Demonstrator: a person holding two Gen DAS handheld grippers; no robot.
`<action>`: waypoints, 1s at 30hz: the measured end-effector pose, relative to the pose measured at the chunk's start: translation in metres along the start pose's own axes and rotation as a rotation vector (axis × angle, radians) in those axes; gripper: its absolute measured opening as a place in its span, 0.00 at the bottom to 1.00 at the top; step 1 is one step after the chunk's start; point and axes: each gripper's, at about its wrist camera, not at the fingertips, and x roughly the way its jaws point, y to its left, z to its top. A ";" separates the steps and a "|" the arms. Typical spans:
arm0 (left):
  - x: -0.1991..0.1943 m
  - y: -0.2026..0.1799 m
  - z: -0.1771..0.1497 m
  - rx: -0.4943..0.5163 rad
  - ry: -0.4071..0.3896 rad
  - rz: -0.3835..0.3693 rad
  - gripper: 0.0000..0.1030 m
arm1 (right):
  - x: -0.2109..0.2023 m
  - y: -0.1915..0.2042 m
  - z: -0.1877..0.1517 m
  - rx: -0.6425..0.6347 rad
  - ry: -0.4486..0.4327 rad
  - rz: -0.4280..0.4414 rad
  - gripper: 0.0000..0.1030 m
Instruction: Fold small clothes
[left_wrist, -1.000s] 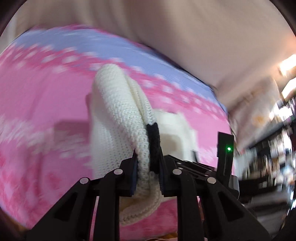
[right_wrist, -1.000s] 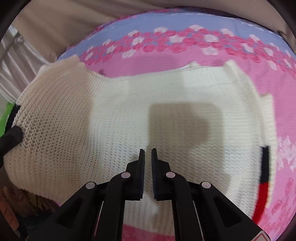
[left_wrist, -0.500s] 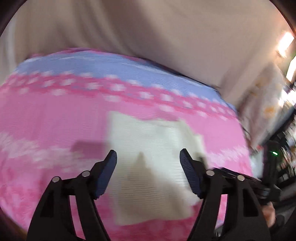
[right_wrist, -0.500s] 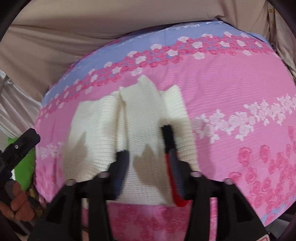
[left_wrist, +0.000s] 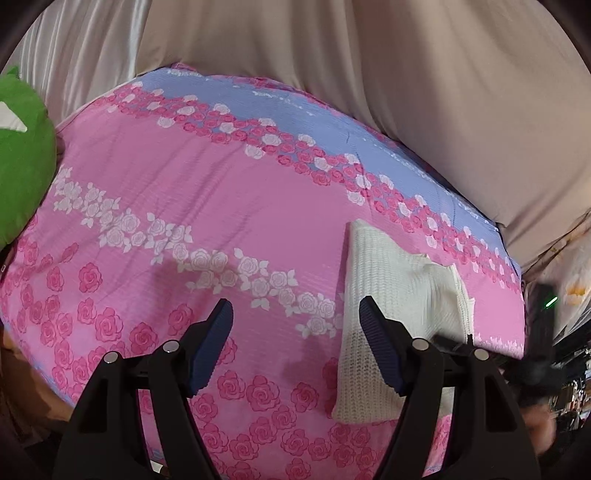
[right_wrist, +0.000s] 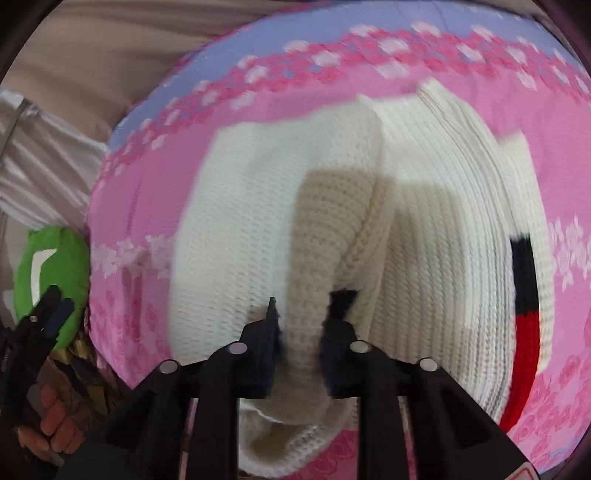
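A white knit sweater (right_wrist: 424, 229) with a black and red cuff (right_wrist: 522, 295) lies partly folded on the pink rose-print bed cover (left_wrist: 184, 206). My right gripper (right_wrist: 303, 314) is shut on a thick fold of the sweater's near part, with knit bunched between the jaws. In the left wrist view the sweater (left_wrist: 388, 295) lies at the right of the bed. My left gripper (left_wrist: 295, 321) is open and empty above the cover, just left of the sweater.
A green plush cushion (left_wrist: 22, 155) sits at the bed's left edge and also shows in the right wrist view (right_wrist: 55, 266). Beige curtains (left_wrist: 369, 74) hang behind the bed. Room clutter lies beyond the right edge.
My left gripper let go of the sweater, opened and moved back to the left. My right gripper opened, came down close and closed on a fold of the sweater.
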 end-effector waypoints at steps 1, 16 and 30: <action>-0.001 -0.002 0.000 0.009 -0.006 0.001 0.67 | -0.013 0.005 0.004 -0.015 -0.035 0.013 0.15; 0.017 -0.057 -0.008 0.160 0.061 -0.027 0.69 | -0.032 -0.155 -0.033 0.224 -0.109 -0.134 0.16; 0.052 -0.131 -0.033 0.344 0.204 -0.139 0.75 | -0.050 -0.118 -0.084 0.211 -0.101 -0.082 0.51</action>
